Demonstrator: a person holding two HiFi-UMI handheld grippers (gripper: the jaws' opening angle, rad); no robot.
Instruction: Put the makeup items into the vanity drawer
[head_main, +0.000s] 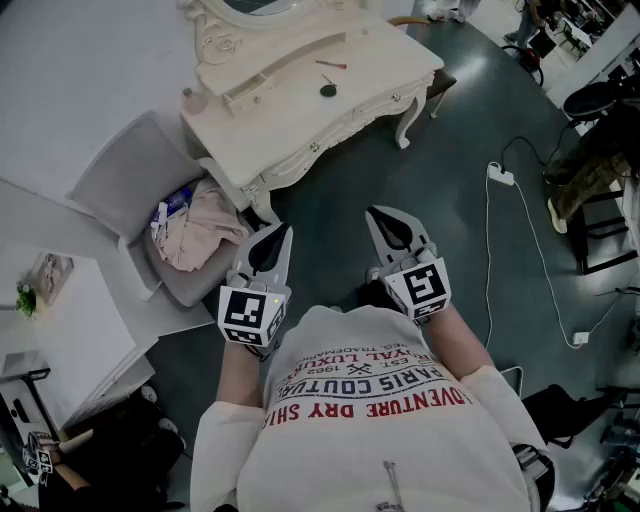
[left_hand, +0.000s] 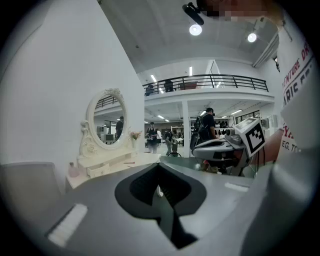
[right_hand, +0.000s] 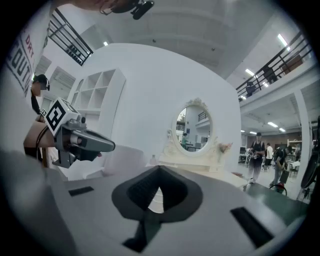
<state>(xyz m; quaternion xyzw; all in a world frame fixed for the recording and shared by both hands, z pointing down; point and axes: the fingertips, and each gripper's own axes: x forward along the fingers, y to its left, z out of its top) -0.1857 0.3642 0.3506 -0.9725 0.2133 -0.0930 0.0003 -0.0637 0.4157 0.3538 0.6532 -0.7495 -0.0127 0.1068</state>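
Left gripper (head_main: 277, 238) and right gripper (head_main: 380, 220), level before my chest, jaws pressed together on nothing. Well ahead, the white vanity (head_main: 290, 130) bears a red pencil (head_main: 331, 64), dark round compact (head_main: 328, 90) and pink bottle (head_main: 190, 98). I'd close in, spread the jaws early, and open the small drawer (left_hand: 100, 170) before picking

light: dim head view | glare: ceiling lamps (left_hand: 195, 30) | edges: fisheye-warped, vignetted
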